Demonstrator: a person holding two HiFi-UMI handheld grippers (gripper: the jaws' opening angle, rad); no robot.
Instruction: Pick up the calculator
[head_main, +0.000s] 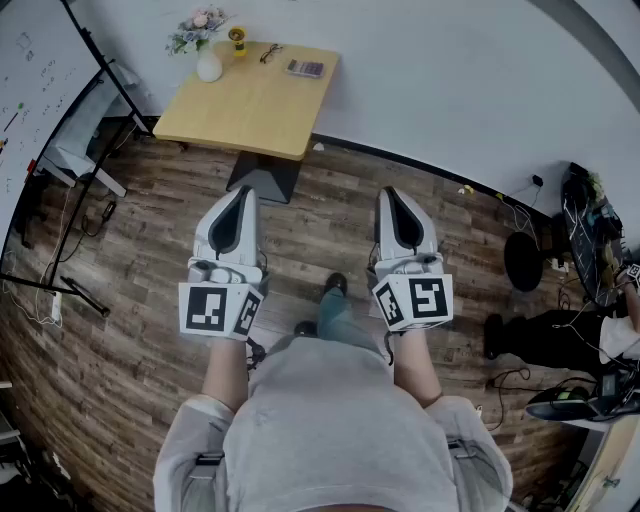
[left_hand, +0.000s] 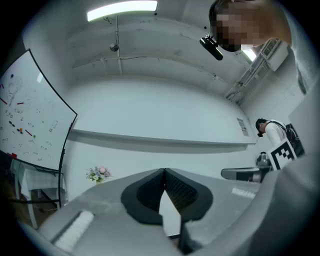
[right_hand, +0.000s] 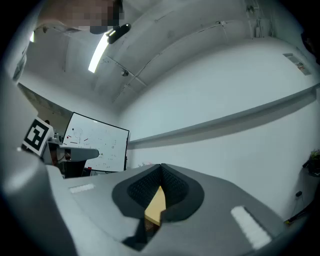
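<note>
Head view shows me standing on the wood floor (head_main: 140, 330) with the table (head_main: 250, 115) well ahead. The calculator (head_main: 305, 68) lies flat near the table's far right corner, apart from the vase of flowers (head_main: 208, 62) and the glasses (head_main: 270, 52). My left gripper (head_main: 245, 192) and right gripper (head_main: 389, 192) are both held out in front of me, well short of the table. Each has its jaws pressed together with nothing between them, and each gripper's own view shows the pads meeting on empty air. I judge this the very start, with the approach not yet begun. Next I must step up to the table, part the jaws of one gripper, likely the right since the calculator sits toward that side, and close across its narrower span. As for writing, the whiteboard (left_hand: 30, 120) carries marks too small to read, the wall notice (left_hand: 242, 126) is illegible, and no brand on the calculator can be made out. Only the square black-and-white markers (head_main: 207, 308) on my grippers are plain.
</note>
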